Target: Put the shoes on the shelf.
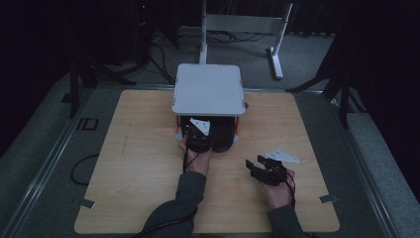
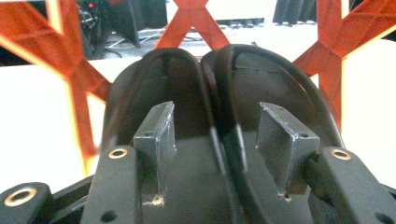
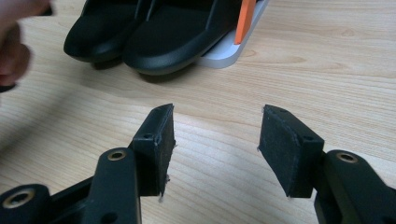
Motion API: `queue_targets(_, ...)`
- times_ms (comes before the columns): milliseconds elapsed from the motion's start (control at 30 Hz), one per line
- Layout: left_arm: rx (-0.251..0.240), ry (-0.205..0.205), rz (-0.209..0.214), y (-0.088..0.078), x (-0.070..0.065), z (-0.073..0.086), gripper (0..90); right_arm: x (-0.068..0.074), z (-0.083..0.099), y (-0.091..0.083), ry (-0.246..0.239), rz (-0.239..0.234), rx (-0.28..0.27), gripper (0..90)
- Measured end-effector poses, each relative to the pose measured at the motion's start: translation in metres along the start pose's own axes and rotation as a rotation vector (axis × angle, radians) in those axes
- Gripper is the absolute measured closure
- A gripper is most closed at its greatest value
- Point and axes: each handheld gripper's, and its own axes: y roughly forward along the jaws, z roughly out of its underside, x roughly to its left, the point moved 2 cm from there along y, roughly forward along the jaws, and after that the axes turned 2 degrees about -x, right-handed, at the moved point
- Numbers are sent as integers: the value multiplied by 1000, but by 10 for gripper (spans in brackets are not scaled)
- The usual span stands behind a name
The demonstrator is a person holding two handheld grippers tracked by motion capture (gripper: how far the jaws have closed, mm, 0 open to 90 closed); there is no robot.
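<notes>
The left claw (image 1: 200, 133) sat at the mouth of the small white two-tier rack with orange cross-braced sides (image 1: 208, 89), which stood at 12 o'clock on the light wooden worktop (image 1: 148, 163). In the left gripper view its jaws stood apart with nothing clamped between them, one pad over each of the pair of black rubber slippers (image 2: 219, 93).

The slippers lay side by side on the rack's lower shelf, directly ahead of the left claw and touching or nearly touching its pads. Their long axes ran 12 to 6 o'clock. Which end faced the person could not be told with certainty; rounded ends projected past the shelf edge toward 6 o'clock.

The right claw (image 1: 260, 168) rested at about 4 o'clock on the worktop, jaws spread and empty, well apart from the slippers, which lay at its 11 o'clock.

The left hand (image 1: 195, 157) was clearly nearer; any withdrawal would likely run along the slippers' long axis toward 6 o'clock.
</notes>
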Motion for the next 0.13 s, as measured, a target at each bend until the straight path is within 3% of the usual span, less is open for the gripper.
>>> queue_targets(133, -7, 10, 51, -21, 12, 0, 455, 0, 0, 0, -6, 2, -2, 448)
